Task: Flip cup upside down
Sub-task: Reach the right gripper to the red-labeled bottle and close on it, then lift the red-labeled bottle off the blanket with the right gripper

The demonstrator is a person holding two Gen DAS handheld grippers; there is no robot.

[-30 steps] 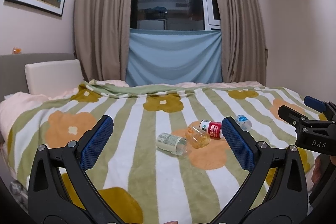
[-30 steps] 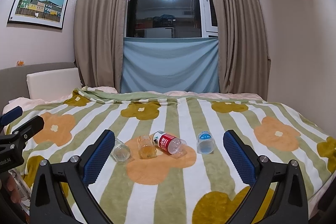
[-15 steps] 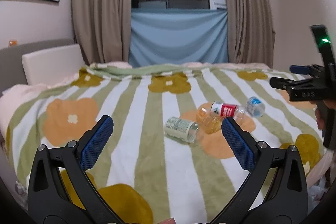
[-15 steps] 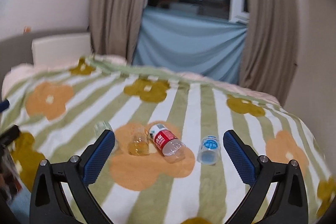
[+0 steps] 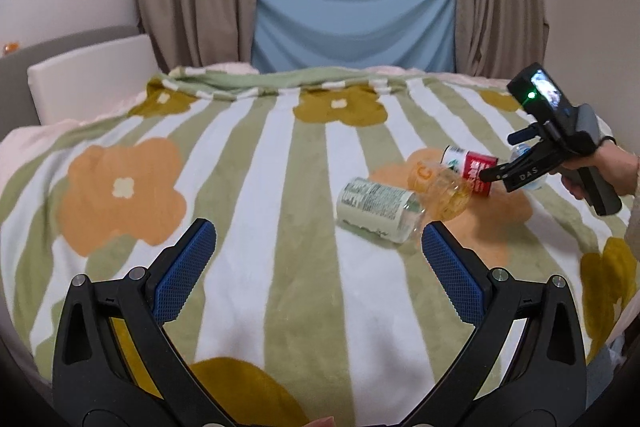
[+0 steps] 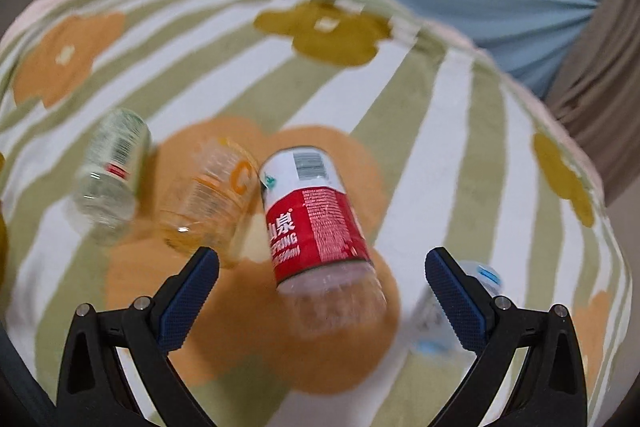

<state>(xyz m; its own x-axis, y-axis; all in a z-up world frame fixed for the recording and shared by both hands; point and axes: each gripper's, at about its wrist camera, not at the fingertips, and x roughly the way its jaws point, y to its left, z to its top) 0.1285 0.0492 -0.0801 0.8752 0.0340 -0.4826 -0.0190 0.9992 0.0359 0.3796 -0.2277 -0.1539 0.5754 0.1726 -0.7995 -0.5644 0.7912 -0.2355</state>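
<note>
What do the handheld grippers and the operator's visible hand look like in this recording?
Both the left gripper and the right gripper have black angular frames with silver screws and blue textured pads. From outside, the right unit shows white "DAS" lettering, a small screen, a green light and a pistol handle held by a bare hand.

The clear blue-labelled plastic bottle (image 6: pixel 444 311) sits half hidden behind the right gripper's blue finger pad (image 6: pixel 456 301), blurred.

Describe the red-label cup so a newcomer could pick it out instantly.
On the striped bed blanket, find the big orange flower where the clear containers lie. The red-label cup lies on its side, directly ahead of the open right gripper; only it has a red-and-white label.
</note>
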